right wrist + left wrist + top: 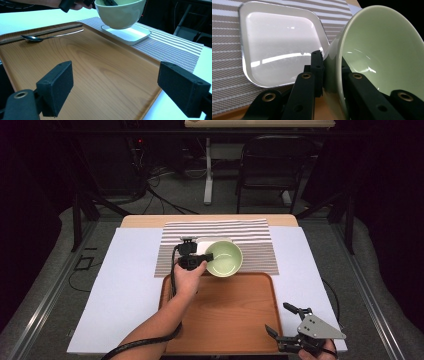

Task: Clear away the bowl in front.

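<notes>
A person's left tongs (202, 257) pinch the near wall of a pale green bowl (224, 258), one black jaw pressed on the outside and the other inside the rim, as the left gripper view shows from close up. The bowl hangs in the air, tilted, above the striped placemat (252, 240) and partly over a shallow white rectangular dish (279, 47) that lies flat on that mat; in the right gripper view the bowl's foot is clear of the dish, with a gap of shadow between them. The bowl (120, 12) looks empty inside (a soft highlight runs across its glazed inner wall).

Nearer the person, a wooden tray (225, 315) sits on the white table (125, 285), its far edge just beside the mat. A metal spoon (47, 37) lies along the tray's far left part in the right gripper view, close to the rim and well apart from the bowl.

The right tongs (285, 319) rest low at the tray's near right corner, spread wide with nothing between the two black pads (56, 85), which frame bare wood grain. The grey three-cornered plate on top of that gripper catches the light in the high view. The left forearm (160, 320) reaches diagonally across the tray's left side toward the bowl, a black cable trailing beneath it
</notes>
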`<state>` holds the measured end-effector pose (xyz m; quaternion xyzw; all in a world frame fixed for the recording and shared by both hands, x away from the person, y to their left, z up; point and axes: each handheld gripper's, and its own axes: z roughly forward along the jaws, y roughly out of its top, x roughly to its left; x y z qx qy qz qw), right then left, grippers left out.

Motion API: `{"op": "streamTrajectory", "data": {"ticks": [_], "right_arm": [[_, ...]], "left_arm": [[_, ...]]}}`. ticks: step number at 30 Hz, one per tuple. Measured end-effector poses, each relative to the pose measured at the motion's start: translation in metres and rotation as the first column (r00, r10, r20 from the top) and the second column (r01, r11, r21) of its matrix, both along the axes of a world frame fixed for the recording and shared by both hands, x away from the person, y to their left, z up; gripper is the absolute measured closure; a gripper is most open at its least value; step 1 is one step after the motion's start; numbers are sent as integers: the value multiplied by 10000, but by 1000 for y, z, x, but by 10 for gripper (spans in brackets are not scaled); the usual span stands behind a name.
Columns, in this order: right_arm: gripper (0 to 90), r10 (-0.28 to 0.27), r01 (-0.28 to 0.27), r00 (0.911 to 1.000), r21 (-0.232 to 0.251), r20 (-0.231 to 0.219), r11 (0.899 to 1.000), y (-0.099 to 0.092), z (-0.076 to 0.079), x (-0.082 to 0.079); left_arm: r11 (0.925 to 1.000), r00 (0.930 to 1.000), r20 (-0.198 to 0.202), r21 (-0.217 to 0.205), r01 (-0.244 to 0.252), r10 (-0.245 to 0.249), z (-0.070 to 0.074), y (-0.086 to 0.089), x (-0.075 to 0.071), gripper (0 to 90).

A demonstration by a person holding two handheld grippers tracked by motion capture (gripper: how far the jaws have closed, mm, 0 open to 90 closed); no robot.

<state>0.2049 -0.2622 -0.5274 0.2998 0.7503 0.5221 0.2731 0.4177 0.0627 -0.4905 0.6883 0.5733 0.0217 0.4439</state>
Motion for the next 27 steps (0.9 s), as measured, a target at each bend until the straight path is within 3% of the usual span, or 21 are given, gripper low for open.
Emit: {"op": "streamTrajectory", "data": {"ticks": [11,27], "right_arm": [[131,37,-37,10000,-63,56,10000,1,0,0],[131,62,-62,10000,-32,72,10000,1,1,0]], "left_arm": [[9945,9946,7,132,1039,-1039,-2,-15,-23,819],[9851,9850,-197,135,1715,-1712,-10,-33,-40,818]]}}
